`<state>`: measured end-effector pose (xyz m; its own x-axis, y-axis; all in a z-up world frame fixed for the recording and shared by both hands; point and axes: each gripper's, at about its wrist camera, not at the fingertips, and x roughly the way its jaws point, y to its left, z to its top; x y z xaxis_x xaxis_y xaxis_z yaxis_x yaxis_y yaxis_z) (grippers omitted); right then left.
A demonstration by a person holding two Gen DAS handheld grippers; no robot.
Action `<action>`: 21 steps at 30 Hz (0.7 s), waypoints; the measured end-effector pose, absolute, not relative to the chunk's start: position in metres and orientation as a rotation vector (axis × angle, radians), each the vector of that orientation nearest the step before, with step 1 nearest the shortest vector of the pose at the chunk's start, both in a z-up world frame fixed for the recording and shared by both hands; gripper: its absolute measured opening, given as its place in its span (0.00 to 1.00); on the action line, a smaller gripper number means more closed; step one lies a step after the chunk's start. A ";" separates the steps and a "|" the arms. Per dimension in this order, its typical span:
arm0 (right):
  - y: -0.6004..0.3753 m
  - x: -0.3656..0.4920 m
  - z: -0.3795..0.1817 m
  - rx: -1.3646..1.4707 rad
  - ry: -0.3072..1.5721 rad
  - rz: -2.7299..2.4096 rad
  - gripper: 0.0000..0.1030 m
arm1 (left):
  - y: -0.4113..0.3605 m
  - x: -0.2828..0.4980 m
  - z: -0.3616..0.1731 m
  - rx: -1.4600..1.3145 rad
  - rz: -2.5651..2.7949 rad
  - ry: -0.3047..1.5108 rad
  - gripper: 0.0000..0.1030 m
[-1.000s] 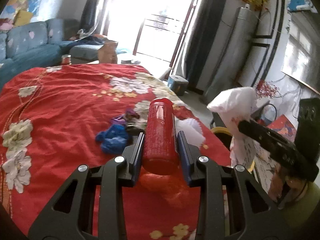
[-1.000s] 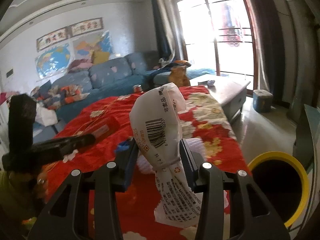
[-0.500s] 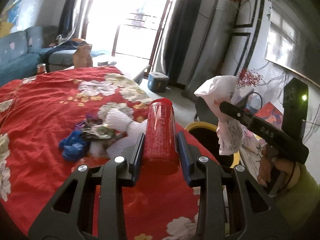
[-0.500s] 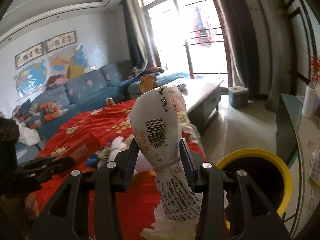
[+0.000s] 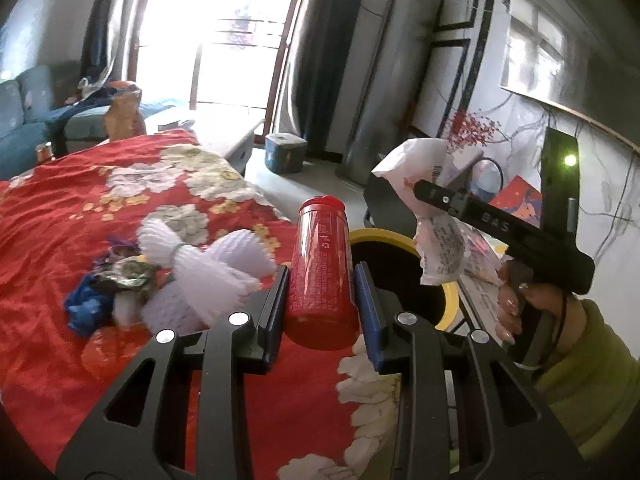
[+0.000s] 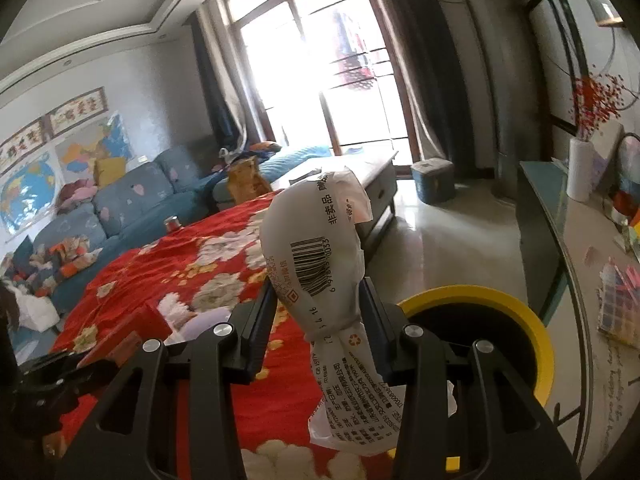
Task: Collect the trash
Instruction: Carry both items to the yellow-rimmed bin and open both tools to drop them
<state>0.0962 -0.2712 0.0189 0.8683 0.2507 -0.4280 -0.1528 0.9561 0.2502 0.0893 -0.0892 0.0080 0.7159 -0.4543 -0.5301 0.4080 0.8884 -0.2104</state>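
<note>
Carrying trash to the yellow bin [image 5: 400,236], the left gripper [image 5: 320,300] squeezes a red bottle [image 5: 320,264] and the right gripper [image 6: 316,300] squeezes a white bag [image 6: 316,248]; next, each should hang over the bin just right of the red table [image 5: 60,208] and let go.

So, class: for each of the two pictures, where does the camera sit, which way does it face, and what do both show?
Left wrist: sits on the left gripper, looks along its fingers over the red can to the bin; the right hand shows.
Right wrist: sits on the right gripper, looks over the white wrapper towards the window; the left gripper shows at the lower left.
Shared: red tablecloth, yellow-rimmed bin, window, sofa.
</note>
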 end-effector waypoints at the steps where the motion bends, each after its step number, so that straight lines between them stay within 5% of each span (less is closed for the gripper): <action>1: -0.276 0.097 0.017 0.220 0.476 0.202 0.39 | -0.093 0.091 0.007 -0.075 -0.485 0.611 0.25; 21: -0.347 0.126 -0.011 0.350 0.529 0.066 0.39 | -0.177 0.117 -0.024 -0.009 -0.607 0.701 0.25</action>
<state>0.1262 -0.3471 -0.0112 0.8628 0.1509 -0.4824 0.0278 0.9388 0.3434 0.1165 -0.1773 -0.0242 0.6000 -0.5265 -0.6024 0.5203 0.8287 -0.2061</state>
